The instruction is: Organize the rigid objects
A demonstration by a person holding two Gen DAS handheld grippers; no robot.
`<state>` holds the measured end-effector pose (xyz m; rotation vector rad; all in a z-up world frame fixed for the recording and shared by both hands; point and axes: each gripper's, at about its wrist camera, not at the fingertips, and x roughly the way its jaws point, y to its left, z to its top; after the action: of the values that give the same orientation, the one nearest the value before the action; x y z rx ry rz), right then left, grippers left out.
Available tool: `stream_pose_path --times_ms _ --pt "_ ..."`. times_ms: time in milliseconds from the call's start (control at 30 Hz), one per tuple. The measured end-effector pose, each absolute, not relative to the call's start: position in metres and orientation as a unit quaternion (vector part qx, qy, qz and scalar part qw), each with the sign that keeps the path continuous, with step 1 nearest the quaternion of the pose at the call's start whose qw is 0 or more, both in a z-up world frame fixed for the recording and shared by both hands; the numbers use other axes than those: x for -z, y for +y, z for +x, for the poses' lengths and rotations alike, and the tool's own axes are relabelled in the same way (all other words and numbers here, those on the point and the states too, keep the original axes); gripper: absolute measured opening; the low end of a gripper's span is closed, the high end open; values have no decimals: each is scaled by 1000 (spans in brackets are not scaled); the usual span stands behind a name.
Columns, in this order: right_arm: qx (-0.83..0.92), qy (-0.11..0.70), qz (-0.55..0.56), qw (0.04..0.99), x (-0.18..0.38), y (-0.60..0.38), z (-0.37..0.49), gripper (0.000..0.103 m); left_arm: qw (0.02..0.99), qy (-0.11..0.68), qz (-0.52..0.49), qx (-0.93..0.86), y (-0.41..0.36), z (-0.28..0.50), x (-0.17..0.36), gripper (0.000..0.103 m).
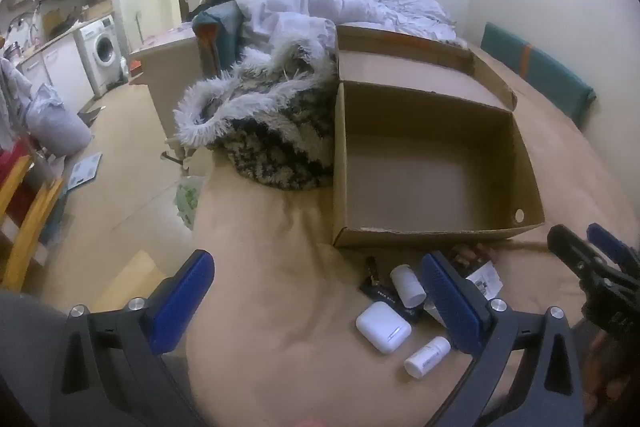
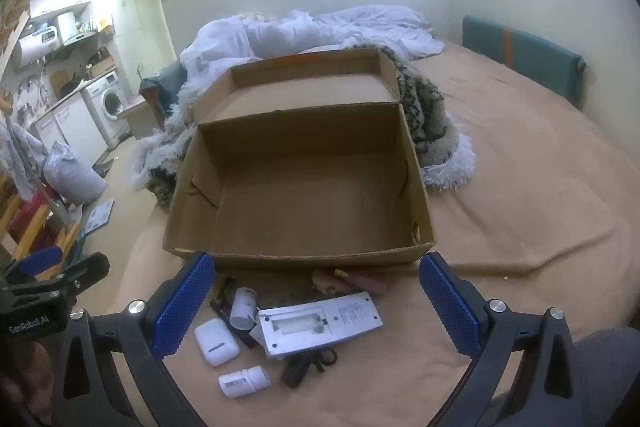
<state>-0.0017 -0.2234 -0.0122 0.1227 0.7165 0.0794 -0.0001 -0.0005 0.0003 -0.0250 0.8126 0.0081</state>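
From the left wrist view, the left gripper [image 1: 316,301] hangs over the tan bedsheet [image 1: 280,267] with its blue jaws spread wide and nothing between them. Just in front of the cardboard box [image 1: 424,231] — open, lid folded back, nothing inside it — lies a small cluster of things: a white earbud case [image 1: 383,327], an upright-lying white pill bottle [image 1: 407,285] beside it, and a second white bottle [image 1: 427,355] nearer the camera, partly behind the right-hand jaw. A shaggy patterned blanket [image 1: 272,131] is bunched against the box's left wall. The right gripper [image 1: 588,247] shows at the right edge. From the right wrist view, the right gripper [image 2: 317,301] also has its jaws fully apart and holds nothing — the cluster sits on the sheet between and below them. Here a white remote control [image 2: 320,323] lies back-up with its battery bay uncovered, touching one bottle [image 2: 243,311]; black scissors [image 2: 308,363] lie just beside it, and a pink object [image 2: 352,283] rests by the box's front wall. The left gripper's body appears at the left edge, jaws unreadable from here.
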Motion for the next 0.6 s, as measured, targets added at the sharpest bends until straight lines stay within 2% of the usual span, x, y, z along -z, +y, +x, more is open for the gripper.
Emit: stream_pose_path --times_ms 600 --pt "-38 345 51 937 12 -221 -2 103 918 396 -24 -4 3 0 -1 103"
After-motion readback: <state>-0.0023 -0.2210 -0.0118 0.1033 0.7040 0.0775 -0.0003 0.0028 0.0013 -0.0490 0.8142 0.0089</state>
